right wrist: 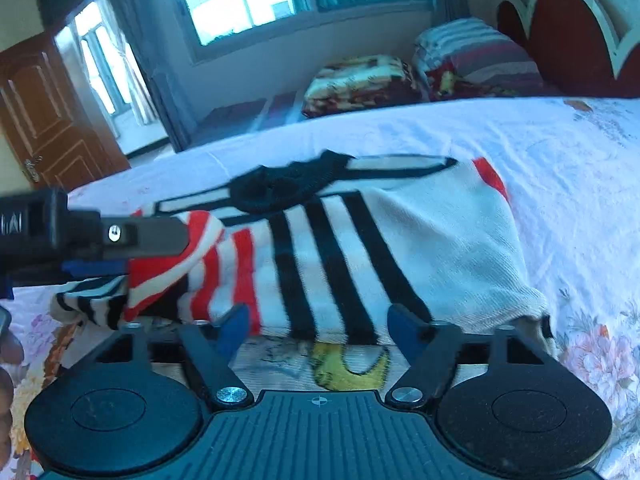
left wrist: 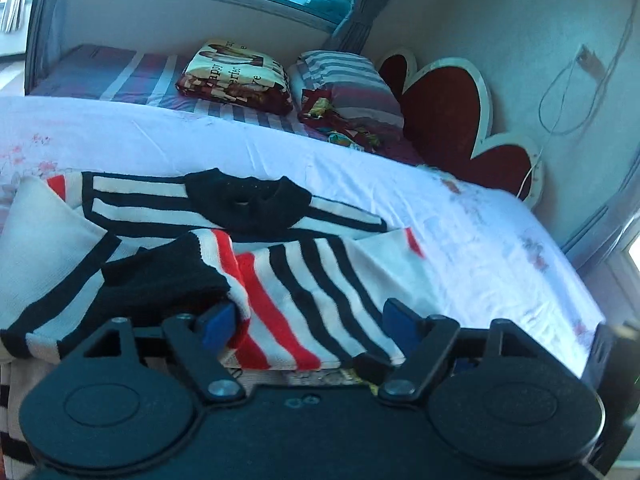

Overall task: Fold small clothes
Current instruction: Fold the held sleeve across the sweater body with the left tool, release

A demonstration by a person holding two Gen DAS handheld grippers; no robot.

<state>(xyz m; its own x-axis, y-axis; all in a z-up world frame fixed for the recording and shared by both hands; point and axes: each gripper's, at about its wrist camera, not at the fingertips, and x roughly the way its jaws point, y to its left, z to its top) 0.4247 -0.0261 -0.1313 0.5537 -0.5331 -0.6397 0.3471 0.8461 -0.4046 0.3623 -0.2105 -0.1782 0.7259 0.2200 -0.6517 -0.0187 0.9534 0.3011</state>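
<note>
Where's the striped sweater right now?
The striped sweater lies on the white floral bedsheet, just ahead of both open grippers, with the folded blankets beyond it near the window.

Partial lettering, apparently "Happy" above fragments ending in "rfec" and "e", is seen printed on a folded blanket (left wrist: 236, 76) laid upon the bed (left wrist: 280, 148); nothing else can be read.

both wrist views look down at a slant, close over the striped sweater (left wrist: 304, 280) on the bed (left wrist: 500, 240); both share it, with the headboard (right wrist: 576, 36) at two o'clock.
</note>
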